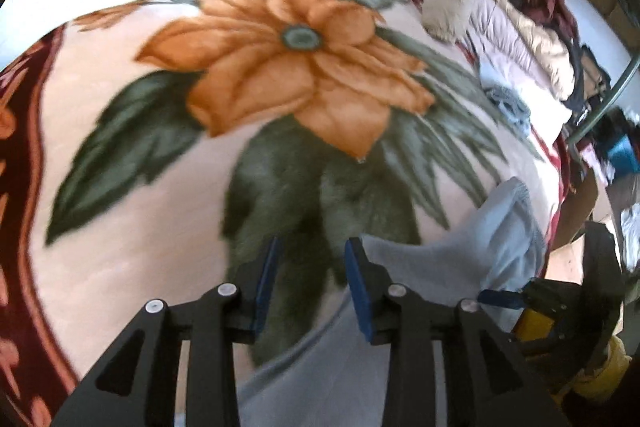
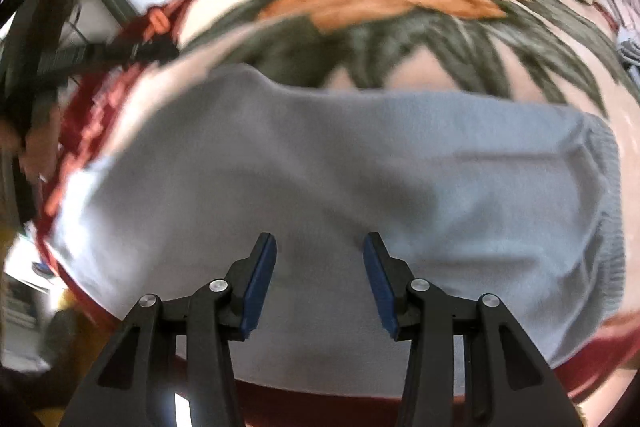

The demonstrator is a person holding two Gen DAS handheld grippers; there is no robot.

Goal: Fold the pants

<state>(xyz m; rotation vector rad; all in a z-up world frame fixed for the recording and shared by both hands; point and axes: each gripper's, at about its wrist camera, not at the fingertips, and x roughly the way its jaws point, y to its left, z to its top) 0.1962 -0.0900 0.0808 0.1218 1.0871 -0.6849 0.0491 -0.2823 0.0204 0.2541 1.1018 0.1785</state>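
pale grey-blue knit, the pants lie flat across a plush blanket printed with a big orange flower, close to the near edge of the bed. in the right wrist view they look like a broad band with the ribbed waistband to the right – by my reading at least one fold is already in, though blur keeps me from counting layers.

both tongs are released and carry nothing: the right gripper hangs above the middle of the cloth, the left gripper over the blanket's green leaves just beside the pants' edge. the step in hand looks like the pause before a new grab. the next move likely calls for pinching an end or two corners of the band and carrying it over to the other end, keeping the edges lined up.

a heap of clothes sits well apart at the far side, so nothing blocks the fold – only the soft pile may drag on the fabric.
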